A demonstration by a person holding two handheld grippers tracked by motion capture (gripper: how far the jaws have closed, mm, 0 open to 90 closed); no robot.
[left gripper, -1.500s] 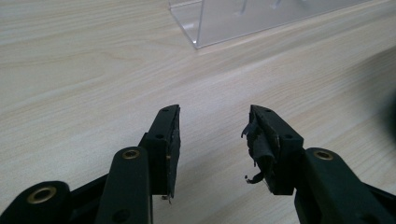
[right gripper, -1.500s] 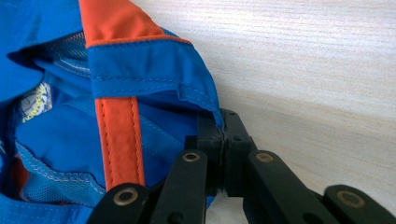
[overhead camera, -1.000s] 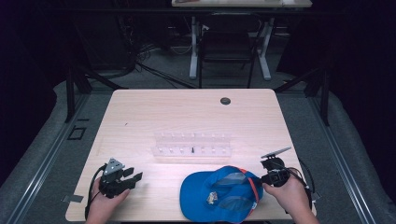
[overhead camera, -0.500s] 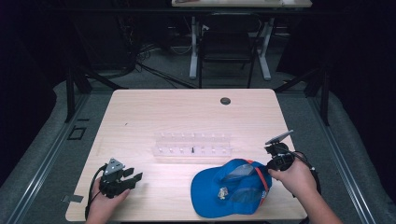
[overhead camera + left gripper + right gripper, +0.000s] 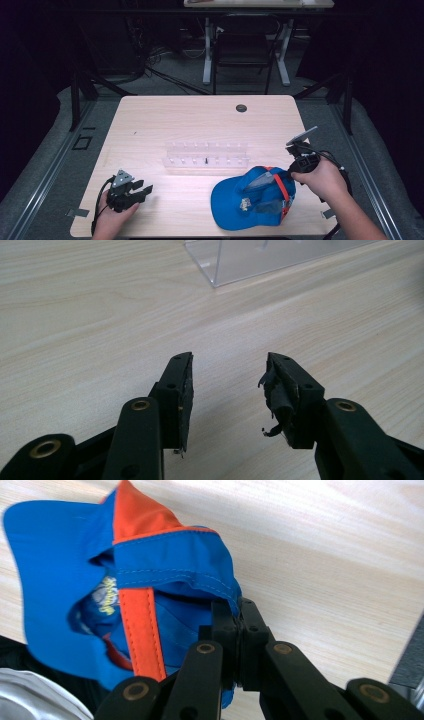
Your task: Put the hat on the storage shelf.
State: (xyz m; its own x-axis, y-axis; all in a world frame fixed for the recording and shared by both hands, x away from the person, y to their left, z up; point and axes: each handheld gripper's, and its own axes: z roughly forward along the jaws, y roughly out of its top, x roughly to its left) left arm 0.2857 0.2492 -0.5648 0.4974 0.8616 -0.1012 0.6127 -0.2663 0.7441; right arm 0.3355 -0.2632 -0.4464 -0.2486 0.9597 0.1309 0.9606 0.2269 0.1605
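Note:
A blue cap (image 5: 250,200) with orange trim lies at the front right of the wooden table (image 5: 200,120), its back end raised. My right gripper (image 5: 292,172) is shut on the cap's blue rear edge (image 5: 220,592), next to the orange strap (image 5: 142,630). My left gripper (image 5: 142,192) rests at the front left of the table, apart from the cap. Its jaws stand open over bare wood (image 5: 227,385), with nothing between them.
A clear plastic rack (image 5: 206,156) lies across the middle of the table, just behind the cap; its corner (image 5: 220,262) shows ahead of the left gripper. A dark round hole (image 5: 241,108) sits near the far edge. The table's right edge (image 5: 400,650) is close to the right gripper.
My right gripper has moved right and away from me with the cap's rear edge in it, dragging the cap to the right. The left gripper has stayed put.

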